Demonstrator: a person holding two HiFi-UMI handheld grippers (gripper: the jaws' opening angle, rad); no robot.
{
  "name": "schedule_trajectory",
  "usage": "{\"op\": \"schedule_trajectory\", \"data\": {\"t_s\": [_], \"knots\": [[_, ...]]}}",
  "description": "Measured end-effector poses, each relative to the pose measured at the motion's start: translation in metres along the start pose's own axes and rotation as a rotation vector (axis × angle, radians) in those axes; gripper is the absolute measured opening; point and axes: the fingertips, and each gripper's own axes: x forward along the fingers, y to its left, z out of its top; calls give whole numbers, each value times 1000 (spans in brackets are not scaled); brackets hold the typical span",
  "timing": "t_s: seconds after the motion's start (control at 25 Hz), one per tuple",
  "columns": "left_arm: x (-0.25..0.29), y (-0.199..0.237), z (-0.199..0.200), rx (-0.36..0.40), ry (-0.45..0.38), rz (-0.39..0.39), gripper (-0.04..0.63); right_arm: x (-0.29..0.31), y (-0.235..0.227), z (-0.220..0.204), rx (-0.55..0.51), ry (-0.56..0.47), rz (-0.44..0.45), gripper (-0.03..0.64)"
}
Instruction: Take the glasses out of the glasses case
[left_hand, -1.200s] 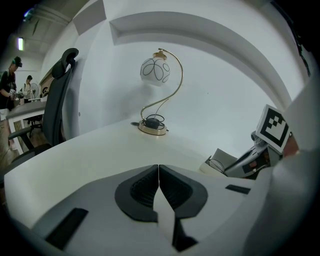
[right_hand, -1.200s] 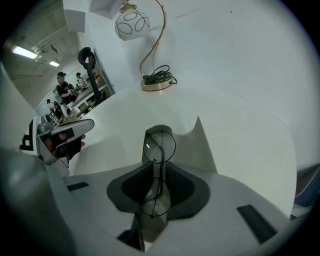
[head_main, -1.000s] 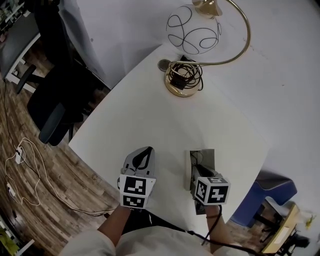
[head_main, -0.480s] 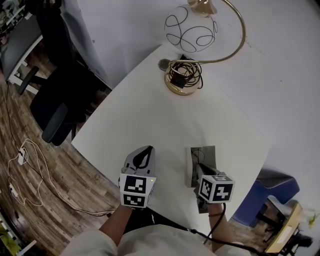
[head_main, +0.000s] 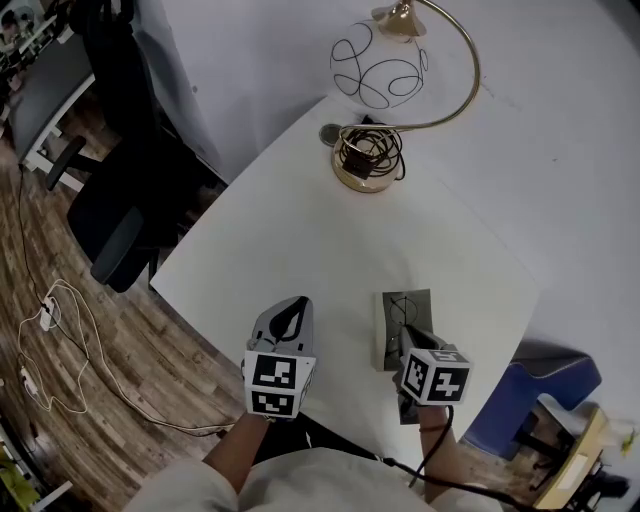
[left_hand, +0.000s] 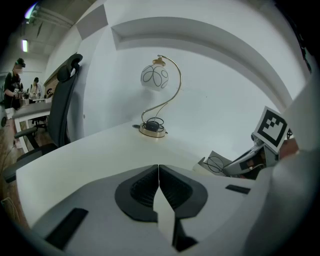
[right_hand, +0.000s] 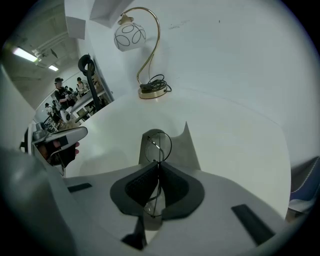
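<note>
The grey glasses case (head_main: 420, 299) lies open on the white table (head_main: 300, 230), near its right front edge. Thin wire-rimmed glasses (head_main: 401, 306) stick out over the case, and my right gripper (head_main: 410, 335) is shut on their frame. In the right gripper view one round lens (right_hand: 159, 145) shows just past the jaws, above the case (right_hand: 189, 148). My left gripper (head_main: 291, 304) is shut on nothing, to the left of the case and apart from it. From the left gripper view the glasses (left_hand: 216, 163) and case sit at the right.
A brass lamp (head_main: 385, 70) with a white globe stands at the table's far corner, its cord coiled on the base (head_main: 362, 160). A black office chair (head_main: 110, 230) is left of the table, a blue stool (head_main: 535, 385) at the right, and cables (head_main: 50, 320) lie on the wooden floor.
My right gripper has drawn back slightly toward the person, with the glasses in it, so more of the case and a lens show. The left gripper has hardly moved.
</note>
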Motion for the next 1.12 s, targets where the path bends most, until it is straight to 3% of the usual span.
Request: {"op": "schedule_trajectory", "data": {"t_s": [0.56, 1.12], "knots": [[-17, 0, 7, 18, -24, 18, 20, -15, -6, 19, -66, -81, -62, 41], [-30, -15, 36, 27, -91, 16, 20, -45, 2, 47, -53, -201, -22, 41]]}}
